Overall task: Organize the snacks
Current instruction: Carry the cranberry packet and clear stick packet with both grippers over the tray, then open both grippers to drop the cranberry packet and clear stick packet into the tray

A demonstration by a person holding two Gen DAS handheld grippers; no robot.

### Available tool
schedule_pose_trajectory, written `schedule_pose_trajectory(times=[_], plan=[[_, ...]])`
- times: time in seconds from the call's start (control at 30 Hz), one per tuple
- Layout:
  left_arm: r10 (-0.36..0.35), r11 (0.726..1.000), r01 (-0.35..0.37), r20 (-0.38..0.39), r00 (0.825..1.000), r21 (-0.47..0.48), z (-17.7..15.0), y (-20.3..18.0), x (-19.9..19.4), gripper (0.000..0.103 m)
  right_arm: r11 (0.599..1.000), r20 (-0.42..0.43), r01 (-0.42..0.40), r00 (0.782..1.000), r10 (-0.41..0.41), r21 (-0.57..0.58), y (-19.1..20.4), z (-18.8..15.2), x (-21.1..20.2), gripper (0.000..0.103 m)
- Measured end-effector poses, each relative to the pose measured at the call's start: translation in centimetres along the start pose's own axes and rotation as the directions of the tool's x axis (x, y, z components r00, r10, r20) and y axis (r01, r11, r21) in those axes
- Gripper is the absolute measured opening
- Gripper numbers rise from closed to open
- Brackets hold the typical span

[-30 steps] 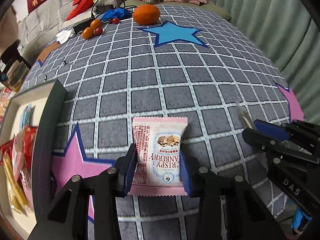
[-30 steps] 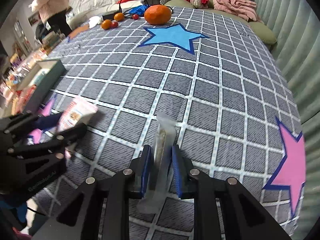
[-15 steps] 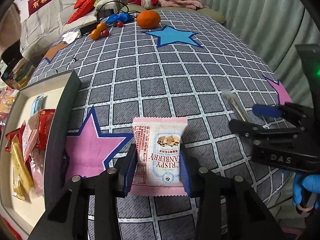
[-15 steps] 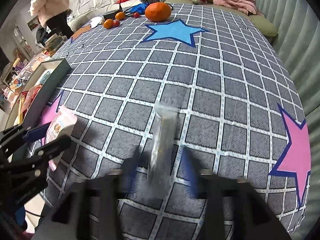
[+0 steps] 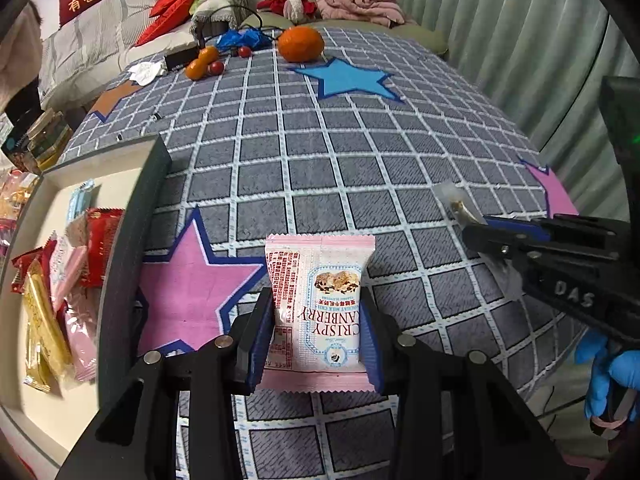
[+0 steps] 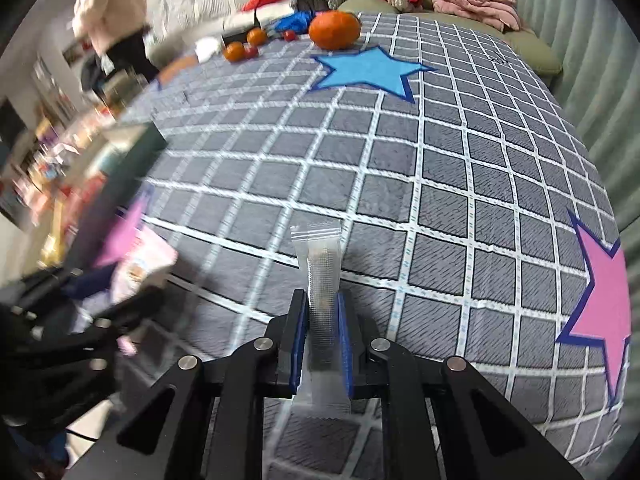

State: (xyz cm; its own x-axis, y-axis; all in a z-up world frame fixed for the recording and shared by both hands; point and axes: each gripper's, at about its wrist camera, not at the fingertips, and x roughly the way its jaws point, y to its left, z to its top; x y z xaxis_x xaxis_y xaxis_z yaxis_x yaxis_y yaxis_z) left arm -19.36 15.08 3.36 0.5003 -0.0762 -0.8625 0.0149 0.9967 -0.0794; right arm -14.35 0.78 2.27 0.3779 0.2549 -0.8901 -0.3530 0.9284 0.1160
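My left pads pinch a pink cranberry crisp packet (image 5: 320,304), upright; at three o'clock, my right pads clamp a clear sachet (image 6: 323,300).

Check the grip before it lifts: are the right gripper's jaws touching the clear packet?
Touching. The right wrist view shows the right gripper with both jaws pressed against the clear packet.

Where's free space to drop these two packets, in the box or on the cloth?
Box: snack pile crowds its near half; the far end, past the light-blue packet, is bare. Cloth is open between the blue star and pink star; far edge crowded with fruit.
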Motion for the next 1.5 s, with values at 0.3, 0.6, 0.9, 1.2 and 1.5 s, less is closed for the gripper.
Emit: schedule_pose_trajectory(times=[0.3, 0.6, 0.9, 1.2, 1.5], plan=[[0.008, 0.997, 0.001, 0.123, 0.992, -0.078, 0.6, 4.2, -5.4, 0.043, 0.992, 0.069, -0.121, 0.990, 0.124, -0.035, 4.6, 3.2, -3.5, 0.017], [0.147, 0.961, -0.098, 0.176, 0.973, -0.260, -1.1, 13.8, -9.8, 0.043, 0.944, 0.009, -0.265, 0.962, 0.272, -0.196, 15.5, 5.6, -2.0, 0.017], [0.256, 0.890, -0.217, 0.046, 0.965, -0.401, -4.6, 21.7, -7.9, 0.043, 0.878, -0.119, -0.340, 0.940, 0.319, -0.337, 24.8, 5.7, 2.1, 0.017], [0.242, 0.867, -0.236, -0.043, 0.969, -0.439, -5.2, 23.2, -4.5, 0.043, 0.891, -0.166, -0.233, 0.969, 0.181, -0.390, 27.9, 8.0, 8.0, 0.017], [0.253, 0.867, -0.254, -0.061, 0.966, -0.428, -4.3, 23.6, -3.5, 0.062, 0.899, -0.165, -0.214, 0.973, 0.162, -0.381, 27.5, 10.1, 8.4, 0.017]])
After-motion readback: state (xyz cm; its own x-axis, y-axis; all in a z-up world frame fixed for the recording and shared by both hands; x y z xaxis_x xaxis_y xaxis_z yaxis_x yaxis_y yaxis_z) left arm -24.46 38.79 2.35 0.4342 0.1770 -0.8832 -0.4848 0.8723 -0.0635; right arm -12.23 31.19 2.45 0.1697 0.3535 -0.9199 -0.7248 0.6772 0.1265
